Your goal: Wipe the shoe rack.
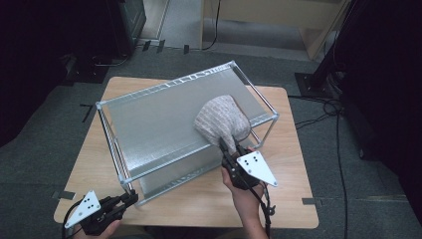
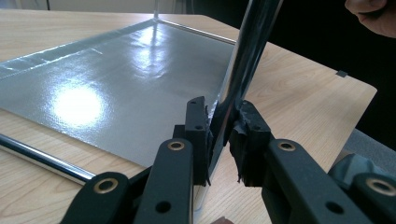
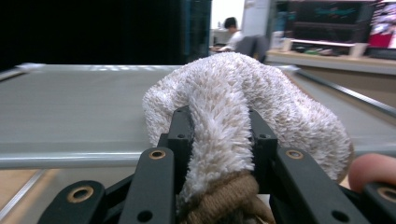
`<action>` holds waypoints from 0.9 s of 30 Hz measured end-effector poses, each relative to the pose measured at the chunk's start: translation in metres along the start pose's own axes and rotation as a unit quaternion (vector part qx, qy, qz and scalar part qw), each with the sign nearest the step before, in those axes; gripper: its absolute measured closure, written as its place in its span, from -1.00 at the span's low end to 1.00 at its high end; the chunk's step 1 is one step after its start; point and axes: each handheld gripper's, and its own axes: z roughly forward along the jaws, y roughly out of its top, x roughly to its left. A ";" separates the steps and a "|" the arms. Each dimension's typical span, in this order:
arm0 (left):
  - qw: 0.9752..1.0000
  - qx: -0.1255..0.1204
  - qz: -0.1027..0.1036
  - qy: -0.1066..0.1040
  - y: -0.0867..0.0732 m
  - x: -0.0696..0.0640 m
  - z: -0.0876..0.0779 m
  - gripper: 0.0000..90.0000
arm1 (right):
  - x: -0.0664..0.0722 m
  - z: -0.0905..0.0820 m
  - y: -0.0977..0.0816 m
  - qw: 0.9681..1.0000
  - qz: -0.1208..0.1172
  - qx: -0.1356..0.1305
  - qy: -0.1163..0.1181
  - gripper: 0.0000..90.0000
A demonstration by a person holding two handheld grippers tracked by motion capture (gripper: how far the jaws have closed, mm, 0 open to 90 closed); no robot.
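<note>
A two-tier metal rack (image 1: 159, 119) stands on the wooden table (image 1: 288, 164). My left gripper (image 1: 133, 197) is at the rack's near left corner, shut on the chrome post (image 2: 247, 51); in the left gripper view the jaws (image 2: 223, 123) press the post from both sides. A fuzzy beige sock (image 1: 221, 117) with a brown cuff lies on the right part of the top shelf. My right gripper (image 1: 230, 148) is shut on its cuff end at the shelf's near edge. The right gripper view has the sock (image 3: 233, 93) bunched between the jaws (image 3: 219, 126).
The rack's silver lower shelf (image 2: 93, 93) reaches toward the table's far side. Bare wood runs along the table's front edge (image 1: 199, 204). Cables (image 1: 318, 107) lie on the carpet to the right. A person (image 3: 231, 32) sits far off behind the rack.
</note>
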 end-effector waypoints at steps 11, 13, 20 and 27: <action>1.000 0.001 -0.001 0.001 0.000 -0.001 0.002 0.73 | 0.050 -0.003 0.000 0.993 -0.009 0.012 0.120 0.55; 1.000 0.000 -0.002 0.001 0.000 -0.001 0.002 0.73 | 0.057 -0.003 0.000 0.991 -0.009 0.013 0.135 0.55; 1.000 0.002 -0.002 0.001 0.000 -0.002 0.003 0.73 | 0.086 -0.003 -0.001 0.980 -0.021 0.016 0.199 0.55; 1.000 0.003 0.001 0.003 0.000 -0.003 0.003 0.73 | 0.112 -0.006 -0.002 0.968 -0.045 0.020 0.245 0.55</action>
